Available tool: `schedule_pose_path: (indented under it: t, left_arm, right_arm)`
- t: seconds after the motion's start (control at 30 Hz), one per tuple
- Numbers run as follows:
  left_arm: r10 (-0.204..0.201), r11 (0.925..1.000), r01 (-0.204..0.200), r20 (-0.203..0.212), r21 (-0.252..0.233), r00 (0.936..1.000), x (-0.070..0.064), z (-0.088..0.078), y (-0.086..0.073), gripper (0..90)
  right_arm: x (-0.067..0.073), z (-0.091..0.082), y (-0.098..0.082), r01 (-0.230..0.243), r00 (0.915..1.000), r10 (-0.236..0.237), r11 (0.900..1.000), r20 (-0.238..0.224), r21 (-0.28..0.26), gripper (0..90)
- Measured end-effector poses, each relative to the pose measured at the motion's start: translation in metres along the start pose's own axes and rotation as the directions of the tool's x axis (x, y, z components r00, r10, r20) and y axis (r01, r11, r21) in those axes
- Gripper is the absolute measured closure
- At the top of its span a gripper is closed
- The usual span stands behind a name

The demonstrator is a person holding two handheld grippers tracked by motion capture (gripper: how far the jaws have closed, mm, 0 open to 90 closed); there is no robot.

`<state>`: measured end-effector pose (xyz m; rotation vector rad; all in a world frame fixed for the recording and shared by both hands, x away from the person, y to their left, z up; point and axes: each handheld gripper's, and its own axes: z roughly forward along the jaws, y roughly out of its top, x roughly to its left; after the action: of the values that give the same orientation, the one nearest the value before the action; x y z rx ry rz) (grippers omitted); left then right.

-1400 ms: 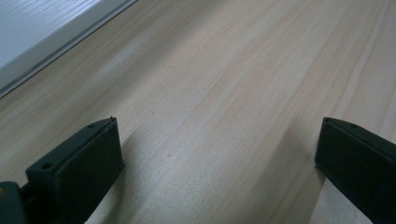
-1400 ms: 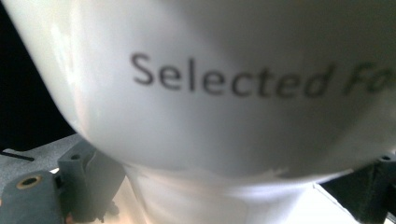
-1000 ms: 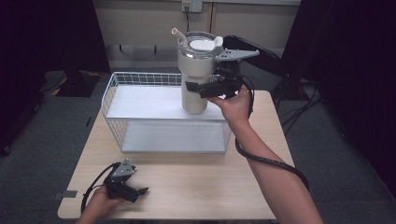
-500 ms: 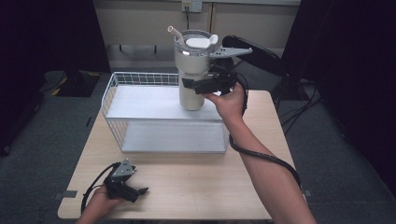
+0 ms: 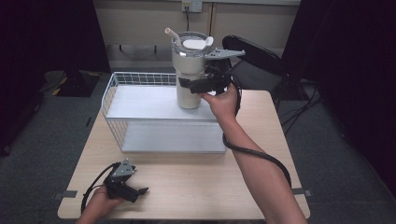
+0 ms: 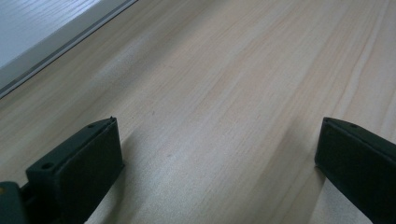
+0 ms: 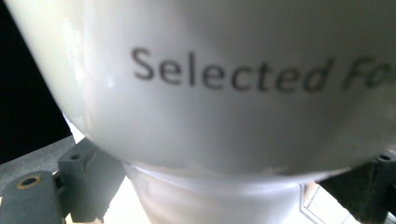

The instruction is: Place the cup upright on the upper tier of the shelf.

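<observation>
So the tumbler (image 5: 189, 70) is a big cream-white one with a clear lid, a white flip tab and a pale straw poking out at an angle. "Selected Fo…" is printed in dark letters on its side. It's up over the white wire basket (image 5: 140, 84) at the far side of the desk (image 5: 196, 182), with the right hand-held gripper (image 5: 194, 86) clamped around its narrower lower body. The left hand-held gripper (image 5: 135, 190) sits near the desk's front left corner, jaws spread wide, holding nothing.
</observation>
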<state>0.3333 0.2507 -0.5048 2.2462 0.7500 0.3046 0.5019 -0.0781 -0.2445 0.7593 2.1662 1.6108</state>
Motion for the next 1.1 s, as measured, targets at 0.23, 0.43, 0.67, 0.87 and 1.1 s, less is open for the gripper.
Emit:
schedule_pose_path:
  t: [0.23,0.43,0.67,0.87,1.1]
  left_arm:
    - [0.001,1.0000,-0.001,0.000,0.000,1.0000,0.000,0.000,0.000,0.0]
    - [0.000,1.0000,0.000,0.000,0.000,1.0000,0.000,0.000,0.000,0.0]
    - [0.000,1.0000,0.000,0.000,0.000,1.0000,0.000,0.000,0.000,0.0]
    - [0.000,1.0000,0.000,0.000,0.000,1.0000,0.000,0.000,0.000,0.0]
    - [0.000,1.0000,0.000,0.000,0.000,1.0000,0.000,0.000,0.000,0.0]
  right_arm:
    - [-0.002,0.006,-0.005,-0.008,0.9999,0.008,1.000,0.011,-0.002,9.5]
    - [-0.001,0.010,-0.006,-0.001,0.9999,0.001,1.000,0.017,-0.002,9.5]
    - [-0.001,0.013,-0.007,0.012,0.9996,-0.012,1.000,0.024,0.012,9.4]
    - [-0.002,0.014,-0.007,0.015,0.9996,-0.016,1.000,0.024,0.016,9.2]
    - [-0.001,0.014,-0.009,0.015,0.9996,-0.015,1.000,0.026,0.013,8.4]
